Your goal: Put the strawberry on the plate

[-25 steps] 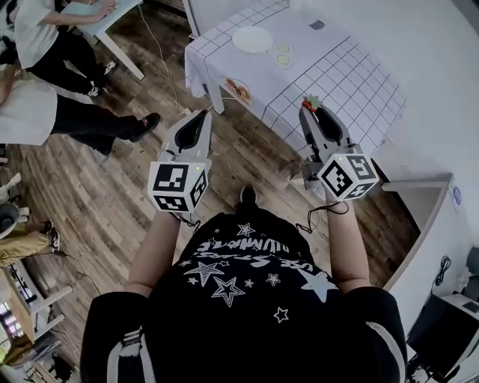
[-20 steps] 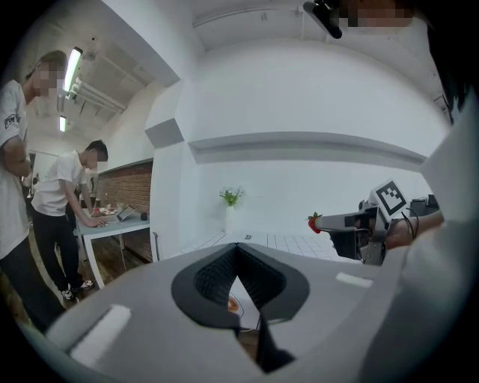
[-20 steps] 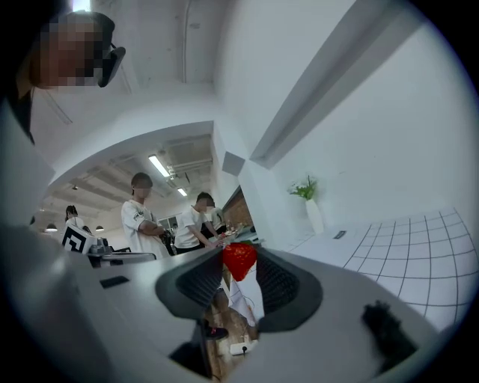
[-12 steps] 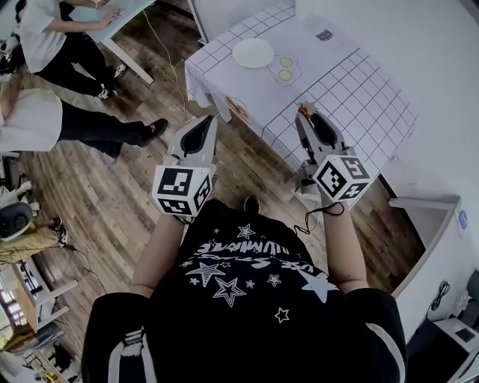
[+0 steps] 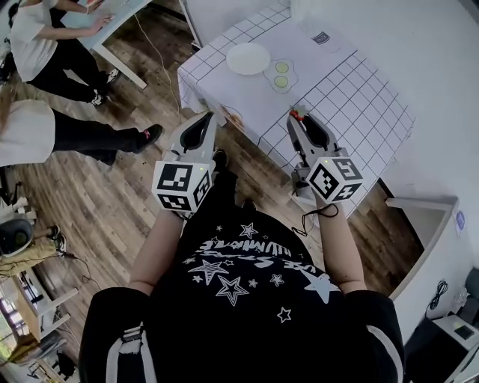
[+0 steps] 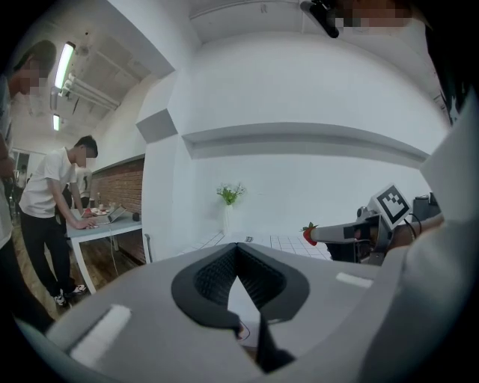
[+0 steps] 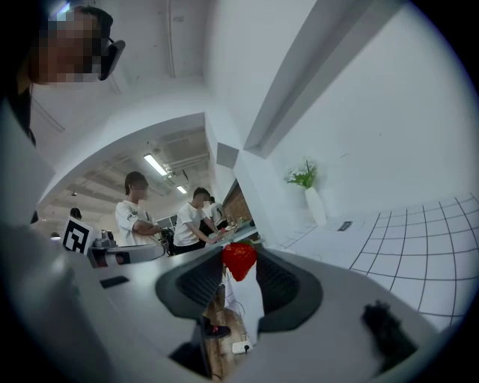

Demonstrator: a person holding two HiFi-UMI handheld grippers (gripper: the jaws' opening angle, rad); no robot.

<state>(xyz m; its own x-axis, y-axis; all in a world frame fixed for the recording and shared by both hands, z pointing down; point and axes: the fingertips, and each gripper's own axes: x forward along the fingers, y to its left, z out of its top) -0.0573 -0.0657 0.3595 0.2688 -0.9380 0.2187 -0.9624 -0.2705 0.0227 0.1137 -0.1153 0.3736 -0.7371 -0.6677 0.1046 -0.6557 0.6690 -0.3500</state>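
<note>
My right gripper [image 5: 294,118] is shut on a red strawberry [image 5: 295,115] with green leaves, held over the near edge of the white checked table [image 5: 352,97]. In the right gripper view the strawberry [image 7: 239,260] sits pinched between the fingertips. A white plate [image 5: 248,58] lies at the table's far left end, well beyond both grippers. The left gripper [image 5: 206,118] hovers over the floor just short of the table's left corner, its jaws closed tip to tip with nothing in them. From the left gripper view, the right gripper [image 6: 314,234] and its strawberry [image 6: 309,234] show off to the right.
A flat fried-egg toy [image 5: 279,72] lies beside the plate, and a small card [image 5: 319,37] sits near the wall. A vase with green sprigs [image 7: 305,179] stands at the table's back. People stand at a desk [image 5: 112,15] at the upper left. A white counter [image 5: 419,213] is at the right.
Both grippers have moved forward toward the table, the right one carrying the strawberry from beside the table's edge to just over it. The person has stepped closer.
</note>
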